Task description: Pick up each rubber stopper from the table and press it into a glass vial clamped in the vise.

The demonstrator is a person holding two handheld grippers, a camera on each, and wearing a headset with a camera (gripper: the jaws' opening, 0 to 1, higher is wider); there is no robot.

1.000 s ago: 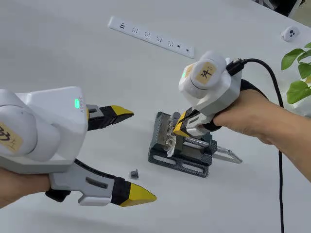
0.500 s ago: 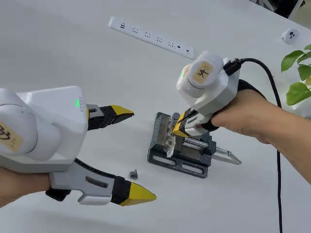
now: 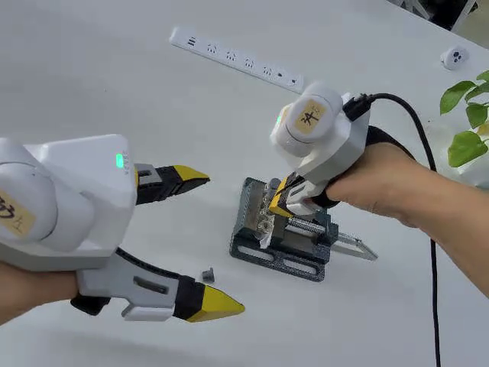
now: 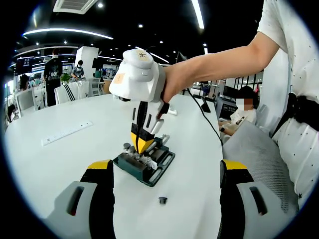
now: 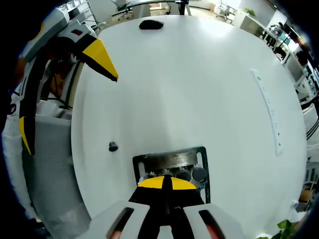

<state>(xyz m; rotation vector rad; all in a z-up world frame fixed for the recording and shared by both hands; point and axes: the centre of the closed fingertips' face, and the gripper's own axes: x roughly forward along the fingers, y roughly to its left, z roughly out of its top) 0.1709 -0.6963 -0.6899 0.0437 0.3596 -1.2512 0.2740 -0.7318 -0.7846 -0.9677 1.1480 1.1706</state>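
A dark vise (image 3: 284,251) on the white table clamps a row of glass vials (image 3: 264,222), several of them capped with grey stoppers (image 5: 192,173). My right gripper (image 3: 278,208) is shut, its yellow tips resting on the vial row (image 5: 166,183); I see nothing between the tips. One loose dark rubber stopper (image 3: 208,274) lies on the table left of the vise, also seen as the stopper (image 4: 162,200) and the stopper (image 5: 113,146). My left gripper (image 3: 208,241) is open wide, held above the table with the stopper near its lower tip.
A white power strip (image 3: 237,58) lies at the far side of the table. A green plant (image 3: 467,115) and a small white round device (image 3: 455,54) sit at the right. The right gripper's black cable (image 3: 428,153) trails to the right. People sit at desks beyond the table.
The right gripper's body has leaned a little to the left over the vise while its tips stay on the vials. The left gripper and the loose stopper have not moved.
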